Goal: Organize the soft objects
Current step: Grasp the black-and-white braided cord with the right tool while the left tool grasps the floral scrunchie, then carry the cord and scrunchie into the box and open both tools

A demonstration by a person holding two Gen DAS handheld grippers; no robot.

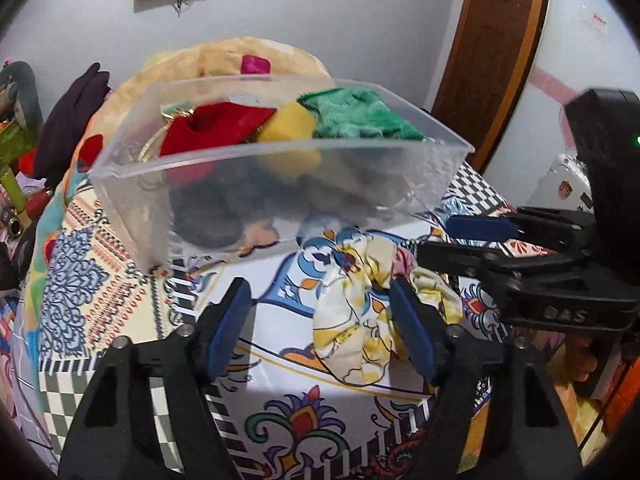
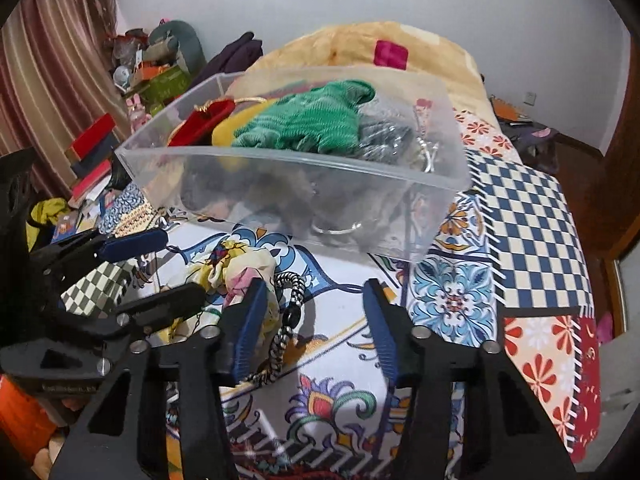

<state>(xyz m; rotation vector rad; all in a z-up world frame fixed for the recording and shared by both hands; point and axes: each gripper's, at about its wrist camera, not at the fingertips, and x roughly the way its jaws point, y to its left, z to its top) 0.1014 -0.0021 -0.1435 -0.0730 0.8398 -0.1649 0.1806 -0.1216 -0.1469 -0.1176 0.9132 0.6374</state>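
A clear plastic bin (image 1: 132, 216) (image 2: 280, 176) stands on the patterned bedspread and holds a green knit cloth (image 1: 360, 114) (image 2: 304, 124), a red pouch (image 1: 208, 128), a yellow soft piece (image 1: 286, 126) and dark items. A yellow floral scrunchie (image 1: 360, 312) (image 2: 236, 268) lies on the bed in front of the bin. My left gripper (image 1: 320, 316) is open, its right finger touching the scrunchie's side. My right gripper (image 2: 316, 320) is open above a black-and-white braided cord (image 2: 290, 304), just right of the scrunchie. Each gripper shows in the other's view, the right (image 1: 452, 240) and the left (image 2: 176, 268).
A folded beige blanket (image 2: 360, 48) with a pink patch lies behind the bin. Clutter, boxes and books (image 2: 92, 160) pile up at the left by the curtain. A wooden door frame (image 1: 492, 60) stands at the right. A dark garment (image 1: 76, 112) lies beside the blanket.
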